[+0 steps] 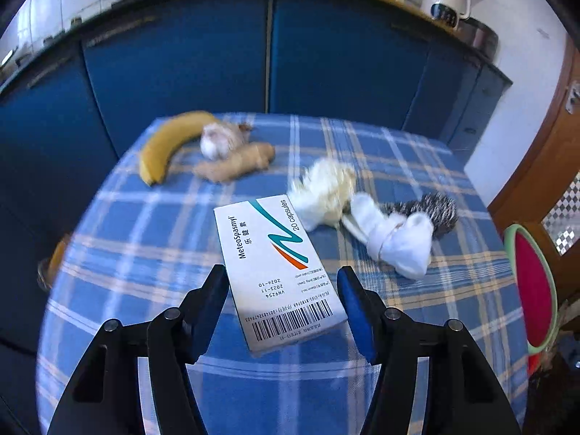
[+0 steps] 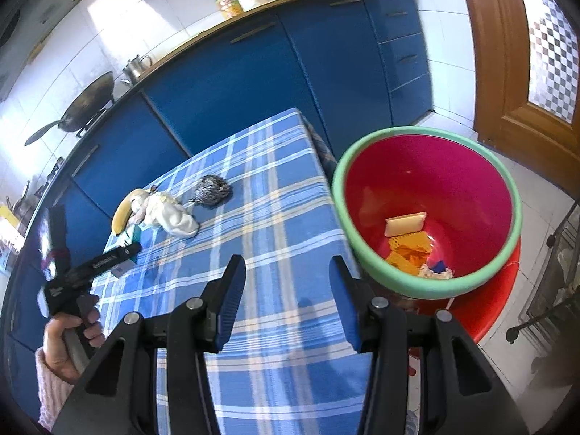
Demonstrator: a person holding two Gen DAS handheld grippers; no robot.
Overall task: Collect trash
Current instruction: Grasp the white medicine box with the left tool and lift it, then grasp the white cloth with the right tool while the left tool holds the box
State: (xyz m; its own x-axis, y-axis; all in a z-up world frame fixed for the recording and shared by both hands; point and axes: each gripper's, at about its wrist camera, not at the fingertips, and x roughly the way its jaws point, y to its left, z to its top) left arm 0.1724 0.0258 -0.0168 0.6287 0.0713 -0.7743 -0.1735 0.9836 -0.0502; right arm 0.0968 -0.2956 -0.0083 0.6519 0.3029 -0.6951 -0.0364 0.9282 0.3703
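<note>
A white medicine box [image 1: 277, 268] lies on the blue plaid tablecloth [image 1: 145, 239]. My left gripper [image 1: 282, 284] is open, its blue pads on either side of the box's near end, not closed on it. Beyond lie crumpled white tissue [image 1: 326, 192], a white sock [image 1: 395, 239] and a grey scouring ball [image 1: 436, 212]. My right gripper [image 2: 286, 275] is open and empty over the table's right edge, beside the red bin with a green rim [image 2: 427, 210], which holds yellow and white scraps [image 2: 406, 239]. The left gripper body [image 2: 90, 268] shows in the right wrist view.
A banana [image 1: 170, 141], garlic [image 1: 219, 139] and ginger [image 1: 235, 163] lie at the table's far left. Blue kitchen cabinets [image 1: 268, 50] stand behind the table. A wooden door [image 2: 507, 54] is at the right. The bin sits on a red stool [image 2: 482, 308].
</note>
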